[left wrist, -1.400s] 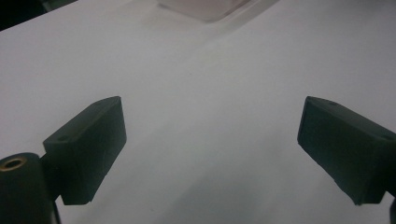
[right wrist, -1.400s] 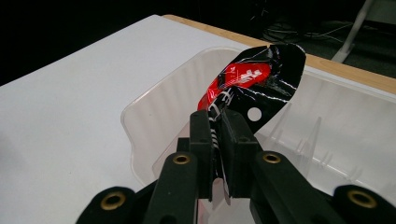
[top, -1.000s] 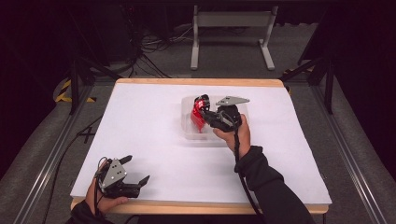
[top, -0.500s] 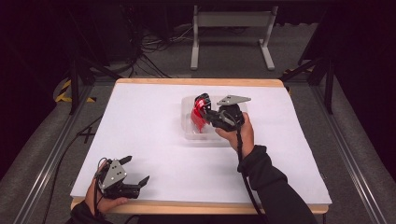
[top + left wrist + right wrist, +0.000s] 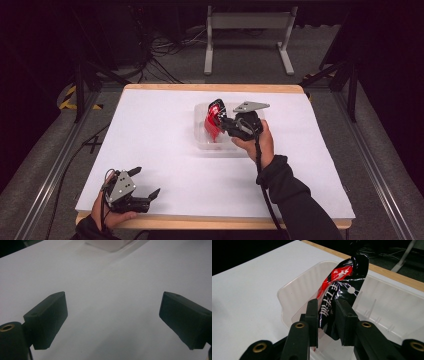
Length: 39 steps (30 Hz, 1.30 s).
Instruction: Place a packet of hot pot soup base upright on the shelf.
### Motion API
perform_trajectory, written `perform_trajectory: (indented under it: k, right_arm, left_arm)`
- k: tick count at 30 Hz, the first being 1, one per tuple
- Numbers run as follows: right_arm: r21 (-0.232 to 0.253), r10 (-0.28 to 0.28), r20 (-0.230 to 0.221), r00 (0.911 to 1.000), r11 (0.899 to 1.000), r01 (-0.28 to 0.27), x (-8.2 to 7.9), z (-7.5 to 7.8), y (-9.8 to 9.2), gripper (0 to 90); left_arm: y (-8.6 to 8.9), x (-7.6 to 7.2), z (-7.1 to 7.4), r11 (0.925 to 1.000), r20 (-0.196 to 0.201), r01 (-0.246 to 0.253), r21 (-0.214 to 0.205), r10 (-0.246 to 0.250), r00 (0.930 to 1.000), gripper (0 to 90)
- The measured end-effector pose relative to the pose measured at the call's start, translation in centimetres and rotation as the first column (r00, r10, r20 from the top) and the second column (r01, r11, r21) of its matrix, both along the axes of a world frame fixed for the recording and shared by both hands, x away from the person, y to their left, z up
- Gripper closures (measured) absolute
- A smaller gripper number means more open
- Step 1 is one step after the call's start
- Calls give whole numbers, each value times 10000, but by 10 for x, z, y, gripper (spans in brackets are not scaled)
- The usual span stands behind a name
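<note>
white sheet (image 5: 165,145) covers wooden table (image 5: 210,88), dark room.

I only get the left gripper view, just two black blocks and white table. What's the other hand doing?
Observer: The right gripper is shut on a red and black snack packet, holding it over a clear plastic container.
Operator: Is the packet all the way inside?
Observer: No, its top end sticks up above the container's rim in the right gripper view.
Operator: And where's my gripper?
Observer: The left gripper sits open at the near left corner of the white table, well apart from the container.
</note>
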State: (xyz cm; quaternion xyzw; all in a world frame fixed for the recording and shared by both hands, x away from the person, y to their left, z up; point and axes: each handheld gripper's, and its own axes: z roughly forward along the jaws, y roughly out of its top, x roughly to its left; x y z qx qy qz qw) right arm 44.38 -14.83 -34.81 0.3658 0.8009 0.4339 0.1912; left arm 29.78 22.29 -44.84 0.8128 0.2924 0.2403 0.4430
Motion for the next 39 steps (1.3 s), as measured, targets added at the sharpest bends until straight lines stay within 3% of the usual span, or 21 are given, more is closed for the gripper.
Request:
perform_trajectory:
  k: [5,9,15,39]
  right_arm:
    - [-563,25,389,9992,9984,-3,-5,9,-4,766]
    - [-336,-25,392,9992,9994,38,-6,10,-10,787]
    - [-378,-43,478,9988,9993,61,-9,13,-15,803]
    - [-1437,396,1175,9923,9894,-224,-31,26,-36,791]
  left_arm:
    - [1,0,0,10000,11,-18,0,18,10000,88]
    - [0,0,0,10000,0,24,43,-24,10000,88]
    - [0,0,0,10000,-15,-11,1,11,10000,88]
    - [0,0,-1,9997,-72,219,83,-218,9997,86]
